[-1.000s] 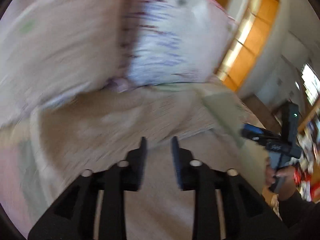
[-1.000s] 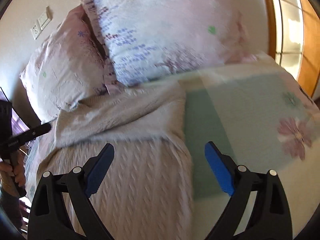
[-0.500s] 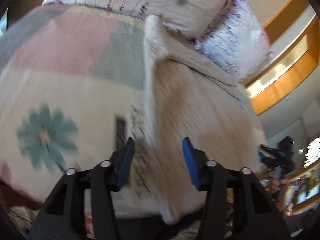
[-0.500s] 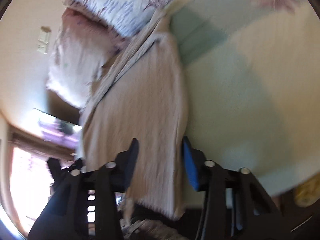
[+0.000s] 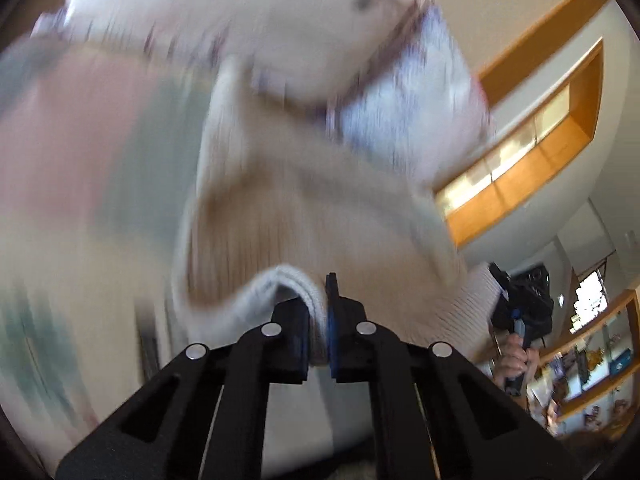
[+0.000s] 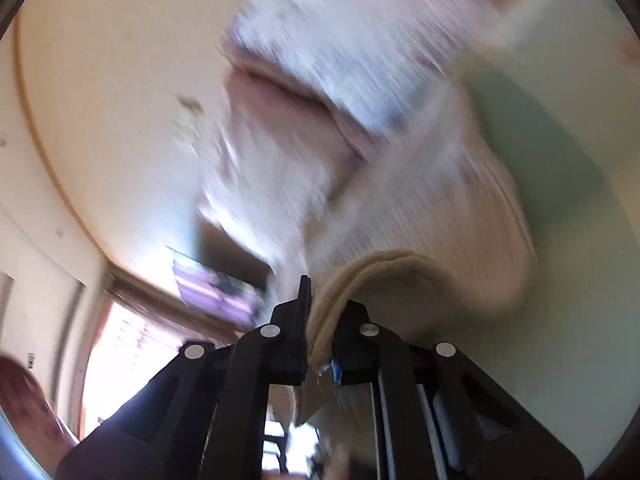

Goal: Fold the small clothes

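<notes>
A beige cable-knit sweater (image 5: 288,216) lies lengthwise on the bed, its far end by the pillows. My left gripper (image 5: 318,312) is shut on the sweater's near hem, which bunches up between its fingers. My right gripper (image 6: 320,312) is shut on the other corner of the same hem (image 6: 384,268), and the cloth rises in a fold above it. The right gripper also shows in the left wrist view (image 5: 516,312), held in a hand at the sweater's right corner. Both views are blurred by motion.
The bed has a patchwork cover in pink, green and cream (image 5: 72,168), with a green patch (image 6: 560,160) to the right of the sweater. Two pillows (image 5: 320,40) lie at the head. A wooden window frame (image 5: 532,152) and shelves (image 5: 592,360) stand to the right.
Both grippers have closed on the sweater's near hem and lifted it. A second ago both were open above the sweater.
</notes>
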Action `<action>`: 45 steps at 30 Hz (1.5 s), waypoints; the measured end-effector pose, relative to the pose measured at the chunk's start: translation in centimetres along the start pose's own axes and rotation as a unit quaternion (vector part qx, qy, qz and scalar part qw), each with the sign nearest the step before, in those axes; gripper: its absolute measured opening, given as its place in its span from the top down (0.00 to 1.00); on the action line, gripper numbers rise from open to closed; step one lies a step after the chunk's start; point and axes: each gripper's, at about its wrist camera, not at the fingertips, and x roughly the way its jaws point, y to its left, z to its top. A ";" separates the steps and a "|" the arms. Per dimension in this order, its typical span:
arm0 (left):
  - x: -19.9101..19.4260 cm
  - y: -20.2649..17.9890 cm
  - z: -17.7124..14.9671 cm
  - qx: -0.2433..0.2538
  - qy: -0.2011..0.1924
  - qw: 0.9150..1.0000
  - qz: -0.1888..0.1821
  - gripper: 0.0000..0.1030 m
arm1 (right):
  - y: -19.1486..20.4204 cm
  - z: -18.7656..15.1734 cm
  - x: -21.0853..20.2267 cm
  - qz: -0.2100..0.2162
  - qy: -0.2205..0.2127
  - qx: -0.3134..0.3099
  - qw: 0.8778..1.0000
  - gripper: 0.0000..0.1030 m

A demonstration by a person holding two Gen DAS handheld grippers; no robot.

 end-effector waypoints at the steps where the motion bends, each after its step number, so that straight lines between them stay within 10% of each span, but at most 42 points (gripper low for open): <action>1: 0.5 0.2 3.8 0.009 -0.031 0.999 0.015 0.94 | 0.4 1.9 0.9 0.006 -0.015 -0.004 1.000 0.92; 6: 6.8 1.4 14.9 0.005 -0.070 0.995 0.066 0.89 | -2.1 11.7 8.5 -0.029 -0.073 0.041 0.996 0.86; 9: 11.2 4.6 17.8 -0.051 -0.037 0.992 0.107 0.66 | -5.2 14.0 12.6 -0.156 -0.042 0.063 0.985 0.36; 13: 10.2 8.2 16.2 -0.091 -0.025 0.992 0.083 0.50 | -5.8 13.2 11.5 -0.163 -0.028 0.047 0.985 0.15; 18: 11.6 11.0 13.2 -0.152 0.022 0.987 0.039 0.51 | -5.8 12.3 9.4 -0.165 -0.024 0.038 0.985 0.14; 25: 15.4 10.3 11.7 -0.214 0.027 0.976 -0.013 0.78 | -6.4 11.3 8.4 -0.157 -0.014 0.020 0.987 0.14; 32: 17.0 -3.3 15.4 -0.145 -0.006 0.978 -0.149 0.82 | -5.4 12.0 3.7 -0.172 -0.052 -0.006 0.984 0.14; 36: 26.4 -13.0 15.9 -0.110 0.057 0.955 -0.268 0.77 | -4.7 13.3 1.6 -0.197 -0.087 -0.018 0.976 0.14; 38: 32.7 -15.4 14.8 -0.157 0.134 0.916 -0.343 0.73 | -5.2 14.2 1.2 -0.212 -0.085 -0.014 0.974 0.14; 40: 34.7 -15.6 14.0 -0.195 0.154 0.904 -0.348 0.72 | -5.6 15.2 0.8 -0.222 -0.076 -0.007 0.972 0.14; 42: 33.0 -15.3 14.2 -0.157 0.136 0.922 -0.327 0.59 | -5.9 15.8 0.4 -0.218 -0.067 -0.004 0.974 0.12; 45: 27.7 -13.0 14.4 -0.068 0.073 0.975 -0.199 0.29 | -6.8 17.0 1.1 -0.206 -0.035 0.002 0.978 0.09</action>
